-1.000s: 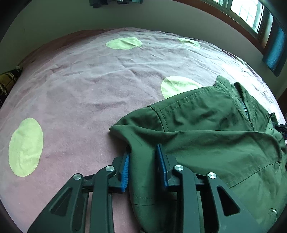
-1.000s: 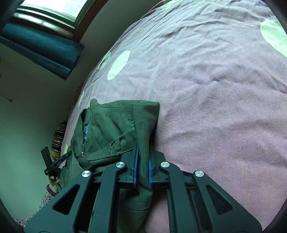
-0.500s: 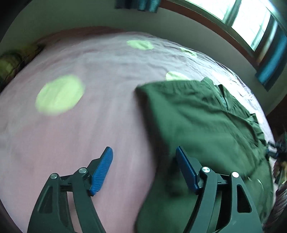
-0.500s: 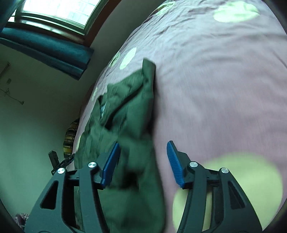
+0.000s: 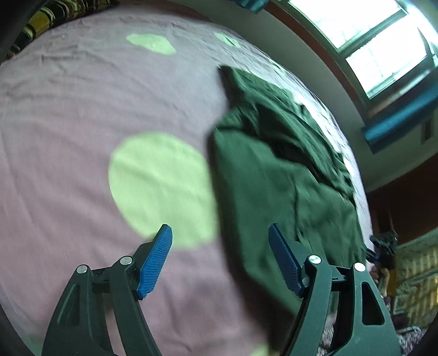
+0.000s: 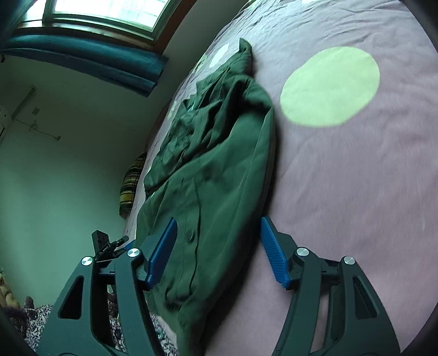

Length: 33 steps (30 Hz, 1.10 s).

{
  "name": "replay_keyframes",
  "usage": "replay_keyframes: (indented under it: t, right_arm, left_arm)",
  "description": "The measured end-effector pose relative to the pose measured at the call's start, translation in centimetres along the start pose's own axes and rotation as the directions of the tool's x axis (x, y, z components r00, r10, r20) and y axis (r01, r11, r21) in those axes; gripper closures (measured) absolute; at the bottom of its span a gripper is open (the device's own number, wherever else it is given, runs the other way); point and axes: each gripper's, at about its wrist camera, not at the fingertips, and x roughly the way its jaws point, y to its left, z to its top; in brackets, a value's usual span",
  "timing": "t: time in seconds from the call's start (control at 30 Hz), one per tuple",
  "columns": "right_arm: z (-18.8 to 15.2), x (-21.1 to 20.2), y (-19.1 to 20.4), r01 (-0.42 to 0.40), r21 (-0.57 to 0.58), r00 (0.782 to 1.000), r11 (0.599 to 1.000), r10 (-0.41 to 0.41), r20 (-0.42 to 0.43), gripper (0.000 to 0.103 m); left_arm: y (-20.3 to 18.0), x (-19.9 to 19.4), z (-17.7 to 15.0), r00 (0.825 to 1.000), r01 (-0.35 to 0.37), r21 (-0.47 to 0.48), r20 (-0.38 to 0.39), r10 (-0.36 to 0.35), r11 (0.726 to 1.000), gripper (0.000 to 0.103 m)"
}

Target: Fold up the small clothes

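A small dark green jacket (image 5: 276, 175) lies folded lengthwise on the pink bedspread (image 5: 68, 131) with pale green dots; it also shows in the right wrist view (image 6: 216, 169). My left gripper (image 5: 220, 246) is open and empty, above the jacket's near left edge. My right gripper (image 6: 217, 238) is open and empty, with the jacket's lower part between and below its blue pads (image 6: 161, 252). A sleeve lies bunched on top of the jacket's far half.
A window (image 5: 383, 46) with teal curtains (image 6: 82, 63) lies beyond the bed. A striped pillow (image 5: 63, 13) sits at the bed's far edge. A tripod-like device (image 6: 105, 243) stands beside the bed. A patterned rug (image 6: 35, 317) covers the floor.
Both grippers let go of the jacket edge, opened wide and drew back toward its lower end. The folded-over side now lies flat on the jacket.
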Motion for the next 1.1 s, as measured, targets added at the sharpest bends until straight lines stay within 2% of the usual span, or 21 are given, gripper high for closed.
replay_keyframes:
  t: [0.2,0.27,0.4,0.5,0.67,0.77,0.93,1.03,1.07,1.1]
  right_arm:
    - [-3.4,-0.1,1.8,-0.017,-0.036,0.998,0.999,0.015,-0.065,0.035]
    - [-4.3,-0.3,2.3,-0.024,-0.061,0.998,0.998,0.021,-0.061,0.035]
    - [-6.1,-0.4,2.8,-0.084,-0.076,0.993,0.994,0.077,-0.094,0.033]
    - [-7.1,-0.3,3.2,-0.126,-0.085,0.985,0.988,0.114,-0.127,0.033]
    - [-7.8,-0.2,3.5,-0.172,-0.094,0.977,0.981,0.158,-0.144,0.033]
    - [-8.2,0.1,3.9,-0.187,-0.099,0.973,0.977,0.171,-0.156,0.033]
    - [-9.4,0.7,4.9,-0.192,-0.128,0.968,0.973,0.166,-0.186,0.033]
    - [-9.8,1.3,5.2,-0.156,-0.139,0.971,0.978,0.126,-0.203,0.043]
    - [-9.9,1.6,5.1,-0.137,-0.137,0.972,0.981,0.107,-0.208,0.054]
    - [-9.9,1.9,5.0,-0.120,-0.133,0.972,0.984,0.089,-0.215,0.067]
  left_arm:
    - [-2.0,0.1,-3.7,0.993,0.082,0.035,-0.086,-0.079,0.996,0.030]
    - [-2.4,0.1,-4.7,0.988,0.116,0.036,-0.109,-0.112,0.993,0.027]
    - [-3.1,0.1,-5.9,0.980,0.152,0.055,-0.139,-0.144,0.987,0.026]
    - [-3.9,1.1,-6.1,0.960,0.219,0.042,-0.189,-0.207,0.975,0.026]
    - [-5.7,2.0,-6.3,0.960,0.220,0.111,-0.200,-0.195,0.969,0.026]
    - [-6.2,2.9,-6.2,0.946,0.263,0.097,-0.224,-0.236,0.960,0.027]
    - [-7.7,3.5,-6.3,0.954,0.238,0.167,-0.228,-0.197,0.957,0.027]
    - [-7.7,3.1,-6.6,0.968,0.182,0.213,-0.212,-0.136,0.960,0.043]
    - [-7.6,3.1,-6.5,0.971,0.162,0.218,-0.208,-0.116,0.962,0.055]
    - [-7.5,3.2,-6.4,0.972,0.150,0.215,-0.209,-0.105,0.965,0.060]
